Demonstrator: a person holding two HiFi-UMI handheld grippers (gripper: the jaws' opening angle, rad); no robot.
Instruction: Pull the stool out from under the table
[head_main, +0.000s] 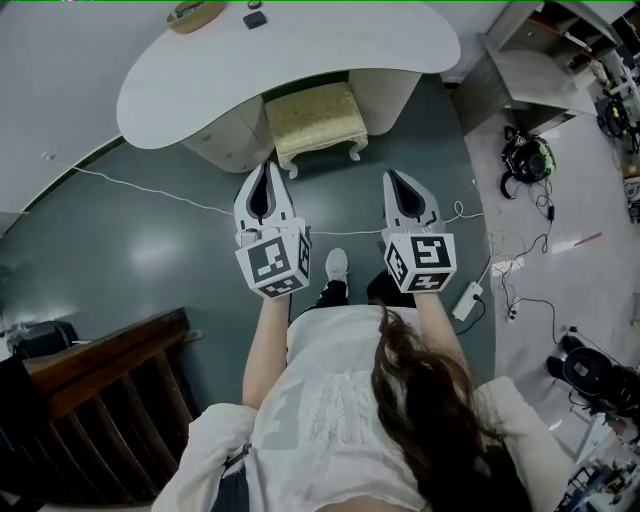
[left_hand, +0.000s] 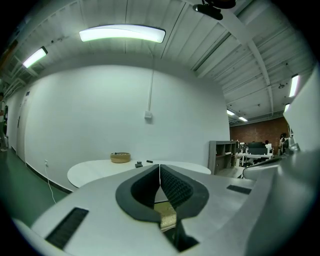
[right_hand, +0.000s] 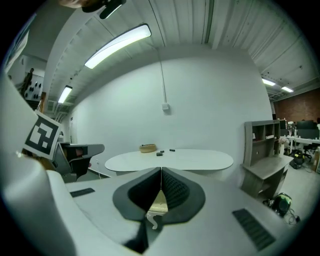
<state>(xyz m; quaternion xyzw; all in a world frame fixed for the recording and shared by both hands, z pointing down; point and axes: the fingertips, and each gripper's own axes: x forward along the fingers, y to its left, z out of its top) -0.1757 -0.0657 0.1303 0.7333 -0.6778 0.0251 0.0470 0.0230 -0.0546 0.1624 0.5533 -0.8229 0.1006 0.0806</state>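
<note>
The stool (head_main: 313, 119) has a pale gold cushion and white curved legs. Its back half stands under the white rounded table (head_main: 330, 55). Both grippers hover over the green floor just in front of the stool, apart from it. My left gripper (head_main: 268, 164) points at the stool's front left corner, jaws shut and empty. My right gripper (head_main: 391, 176) is level with it to the right of the stool, also shut and empty. In the left gripper view the stool's cushion (left_hand: 167, 215) shows below the shut jaws (left_hand: 160, 168). In the right gripper view the cushion (right_hand: 159, 204) and a white leg show under the jaws (right_hand: 161, 171).
A shallow basket (head_main: 197, 14) and small dark objects (head_main: 255, 18) lie on the table. A white cable (head_main: 150, 192) crosses the floor to a power strip (head_main: 467, 300). A wooden railing (head_main: 110, 380) stands at lower left and a grey shelf unit (head_main: 530, 65) at upper right.
</note>
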